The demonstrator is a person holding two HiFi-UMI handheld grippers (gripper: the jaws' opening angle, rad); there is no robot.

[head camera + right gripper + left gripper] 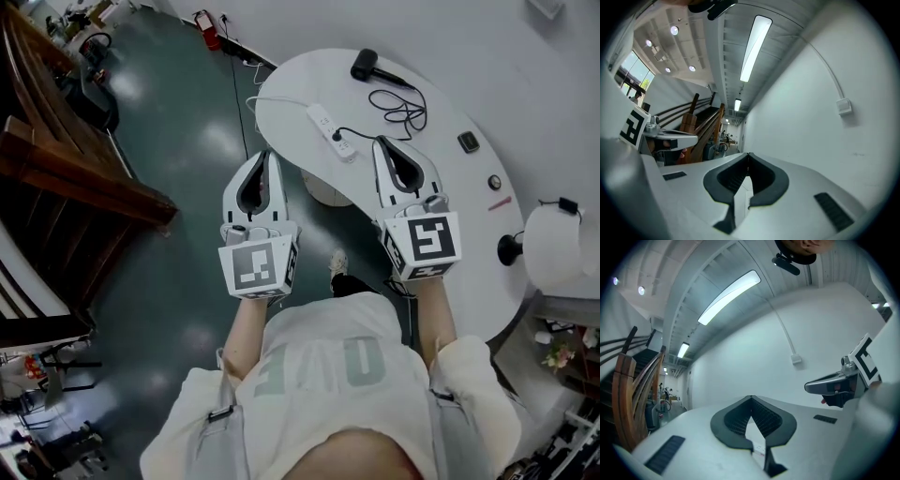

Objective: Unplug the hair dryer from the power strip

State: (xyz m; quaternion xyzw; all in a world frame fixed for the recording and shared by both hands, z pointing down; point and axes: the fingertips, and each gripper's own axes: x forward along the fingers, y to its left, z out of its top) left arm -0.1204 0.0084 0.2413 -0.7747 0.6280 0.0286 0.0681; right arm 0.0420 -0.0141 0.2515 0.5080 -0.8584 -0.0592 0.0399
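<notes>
Both shut, gripping nothing: left gripper (266,157) at centre, right gripper (381,142) to its right. Between the tips, slightly higher, one power strip (330,131) on the white table (487,253), one black plug (338,134) in it. Near the top centre, well above both, one hair dryer (365,66). Plug seating too small to judge.

Glossy floor (187,141), smooth table (314,84), wooden stairs (84,178), plastic power strip (330,131)

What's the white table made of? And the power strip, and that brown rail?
The table looks like smooth white laminate or painted board: even, matte, no grain; hard to be sure. The power strip seems hard white plastic, with moulded rounded edges. The brown rail looks like varnished wood, reddish and slightly shiny.
</notes>
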